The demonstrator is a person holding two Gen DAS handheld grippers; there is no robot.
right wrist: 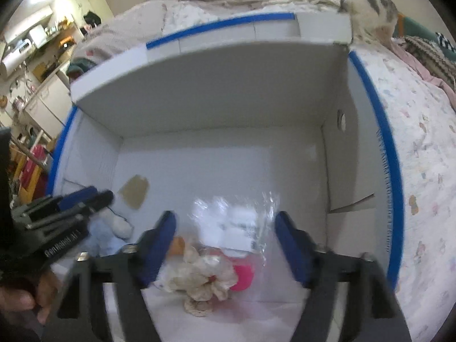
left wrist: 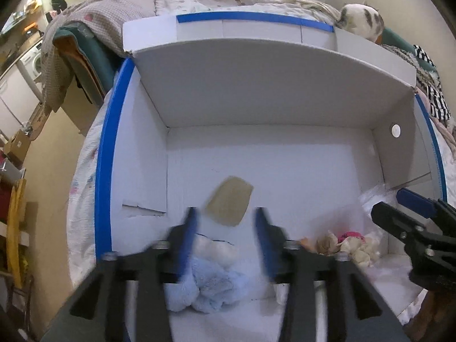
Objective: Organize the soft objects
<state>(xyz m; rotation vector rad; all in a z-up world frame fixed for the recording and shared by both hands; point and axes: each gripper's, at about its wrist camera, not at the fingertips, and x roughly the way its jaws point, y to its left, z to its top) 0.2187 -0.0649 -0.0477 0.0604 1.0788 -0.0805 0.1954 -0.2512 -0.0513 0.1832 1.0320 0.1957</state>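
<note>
Both grippers point down into a white cardboard box (left wrist: 256, 165) with blue tape along its rims; the box stands on a bed (right wrist: 421, 148) covered with a patterned sheet.

The left gripper (left wrist: 226, 222) stands with its blue-padded jaws apart and nothing pressed between them. A light blue plush toy (left wrist: 205, 282) with a white part lies on the box floor directly below, between and beneath the jaws. A tan patch (left wrist: 229, 201) on the box floor shows just beyond the fingertips.

The right gripper (right wrist: 226, 228) is likewise spread, clamping nothing. Under it lies a clear plastic bag (right wrist: 236, 222) containing a cream fabric item (right wrist: 199, 280) and a pink item (right wrist: 243, 278), near the right wall of the box.

A spotted plush toy (right wrist: 367, 11) sits on the bed behind the far right corner of the box.
</note>
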